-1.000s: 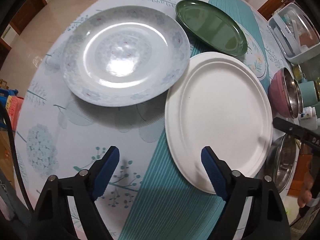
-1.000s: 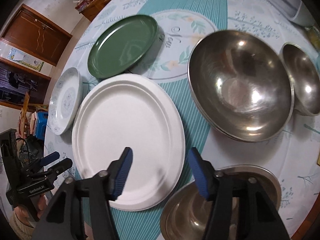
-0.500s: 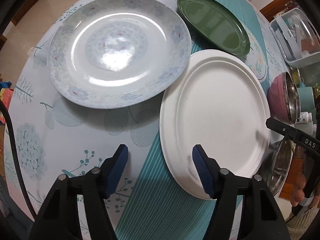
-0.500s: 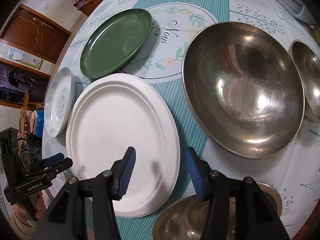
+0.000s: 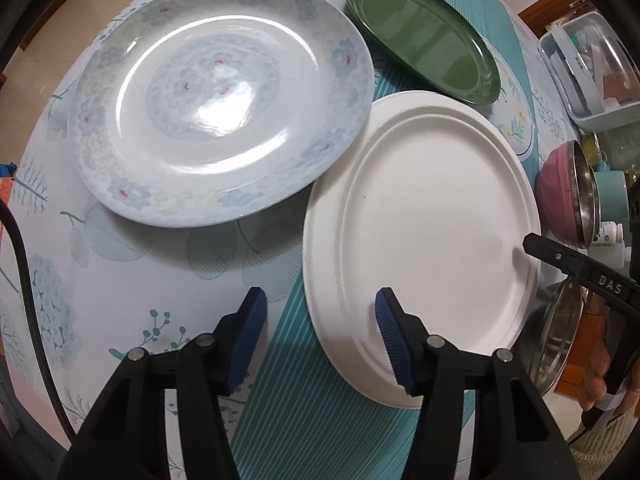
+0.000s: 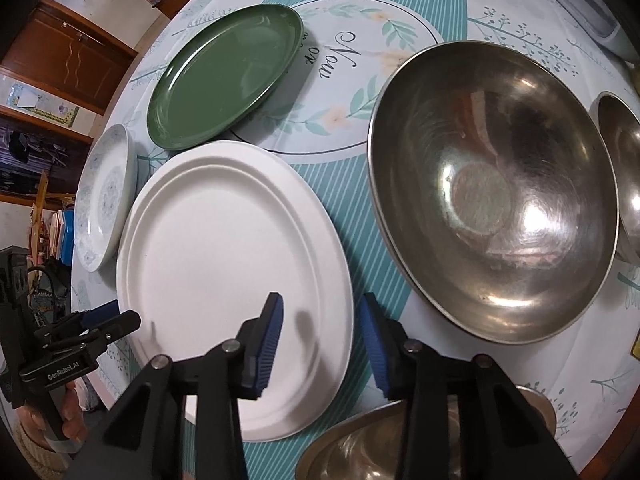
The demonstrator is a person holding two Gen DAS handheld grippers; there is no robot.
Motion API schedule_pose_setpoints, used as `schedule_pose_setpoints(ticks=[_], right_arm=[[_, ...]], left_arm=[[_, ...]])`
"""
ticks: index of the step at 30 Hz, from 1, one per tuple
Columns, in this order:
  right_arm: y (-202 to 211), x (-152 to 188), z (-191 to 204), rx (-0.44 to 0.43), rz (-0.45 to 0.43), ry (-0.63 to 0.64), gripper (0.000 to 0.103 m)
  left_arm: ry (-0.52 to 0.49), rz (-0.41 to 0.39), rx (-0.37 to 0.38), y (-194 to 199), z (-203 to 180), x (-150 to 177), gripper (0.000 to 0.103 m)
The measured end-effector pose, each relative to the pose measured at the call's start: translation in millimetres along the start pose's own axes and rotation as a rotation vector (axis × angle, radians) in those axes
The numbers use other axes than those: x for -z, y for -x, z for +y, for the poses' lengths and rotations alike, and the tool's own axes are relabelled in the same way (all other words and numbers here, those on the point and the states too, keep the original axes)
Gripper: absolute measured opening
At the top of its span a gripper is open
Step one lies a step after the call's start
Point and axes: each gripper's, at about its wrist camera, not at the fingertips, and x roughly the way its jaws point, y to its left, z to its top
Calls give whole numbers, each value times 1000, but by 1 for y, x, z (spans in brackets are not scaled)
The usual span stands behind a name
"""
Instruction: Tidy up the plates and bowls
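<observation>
Reading the visible text first: the left gripper's body, seen from the right wrist camera, carries "GenRobot.AI"; the right gripper's finger, seen from the left wrist camera, shows "DAS". The round print on the tablecloth (image 6: 500, 8) has script lettering, "Now" legible, the next word partly hidden under the green plate (image 6: 224, 76).

Left gripper (image 5: 320, 316): jaws partly open and just been closing. They straddle the near-left rim of the white plate (image 5: 432, 224), one blue pad over the plate, the other over the teal stripe of the cloth. Pads not pressing on the rim as far as I can tell; nothing gripped.

Right gripper (image 6: 320, 320): narrower gap, also just been closing. It straddles the opposite rim of the same white plate, left pad above the plate surface, right pad outside the edge. No visible clamp yet.

Layout: white plate sits flat on the table centre, its upper-left rim tucked under the floral plate (image 5: 220, 104). Green plate lies behind it, near or touching its far rim. Large steel bowl (image 6: 492, 192) is just right of the white plate, a smaller steel bowl (image 6: 624, 168) beside it, a third steel bowl (image 6: 360, 452) at the near edge under the right gripper.
</observation>
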Motion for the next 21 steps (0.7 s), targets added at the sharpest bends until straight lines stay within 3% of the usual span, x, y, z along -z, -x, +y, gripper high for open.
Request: schedule_pose_setpoints(ticks=[4,5,11,21], right_arm=[[-5,1,6,41,5,18,22],[-6,1,7,45,5,20,21],[-1,6,9,59,2,10,20],[19,15,14,37,-40,30,19]], left_arm=[[-16,13,15,-1,-5,-1,43],[-21,18,23,-2,-7,-1,36],[-22,30,11,-1,-14,3,27],[-18,-19,54,38,-2,20,27]])
